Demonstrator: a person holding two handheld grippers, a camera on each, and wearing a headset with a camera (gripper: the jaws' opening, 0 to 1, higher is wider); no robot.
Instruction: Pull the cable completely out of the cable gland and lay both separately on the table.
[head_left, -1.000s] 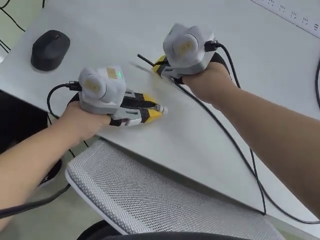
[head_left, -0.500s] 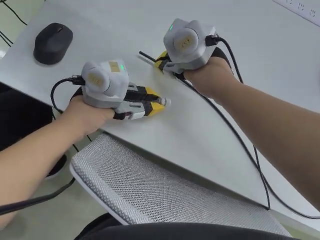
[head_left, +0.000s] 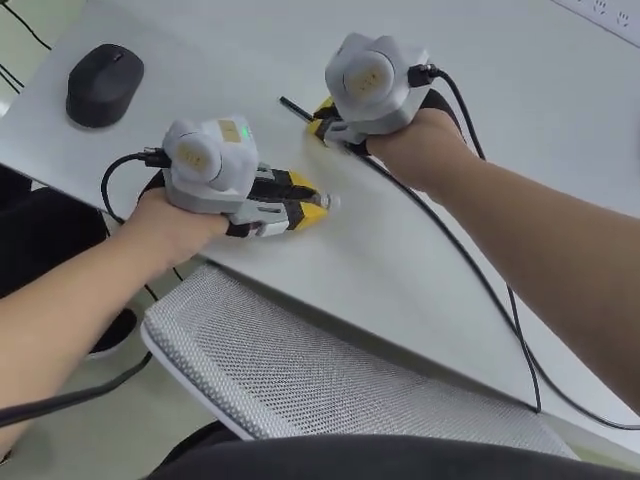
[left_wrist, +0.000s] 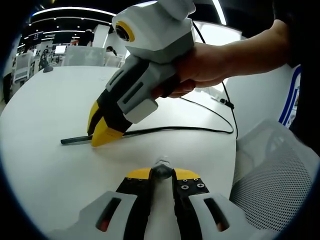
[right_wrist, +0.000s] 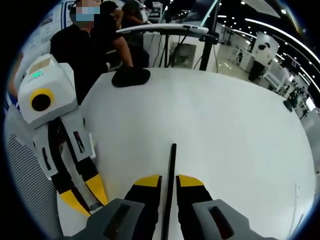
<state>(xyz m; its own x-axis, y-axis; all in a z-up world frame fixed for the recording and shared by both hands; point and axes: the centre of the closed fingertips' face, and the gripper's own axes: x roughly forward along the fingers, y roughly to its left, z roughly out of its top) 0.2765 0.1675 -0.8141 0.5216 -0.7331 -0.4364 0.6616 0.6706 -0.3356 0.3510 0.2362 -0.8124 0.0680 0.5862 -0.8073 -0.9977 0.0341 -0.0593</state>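
Note:
My left gripper (head_left: 318, 207) lies low over the white table (head_left: 230, 60), shut on a small grey cable gland (head_left: 328, 203) at its tips. In the left gripper view the gland (left_wrist: 161, 169) sits pinched between the yellow jaws of the left gripper (left_wrist: 161, 175). A hand's width further back, my right gripper (head_left: 320, 122) is shut on the thin black cable (head_left: 292, 106), whose free end pokes out past the jaws. The cable (right_wrist: 172, 160) runs straight up between the jaws of the right gripper (right_wrist: 169, 182). The cable (left_wrist: 165, 130) lies apart from the gland and trails off to the right.
A black mouse (head_left: 103, 83) rests on the table at the far left. A power strip (head_left: 610, 15) lies along the far right edge. A grey mesh chair (head_left: 330, 370) stands under the near edge. Black cords (head_left: 520, 350) from the grippers cross the right side.
The head camera has shifted a little. Both grippers keep their holds, and the right gripper with the cable has settled slightly nearer the table.

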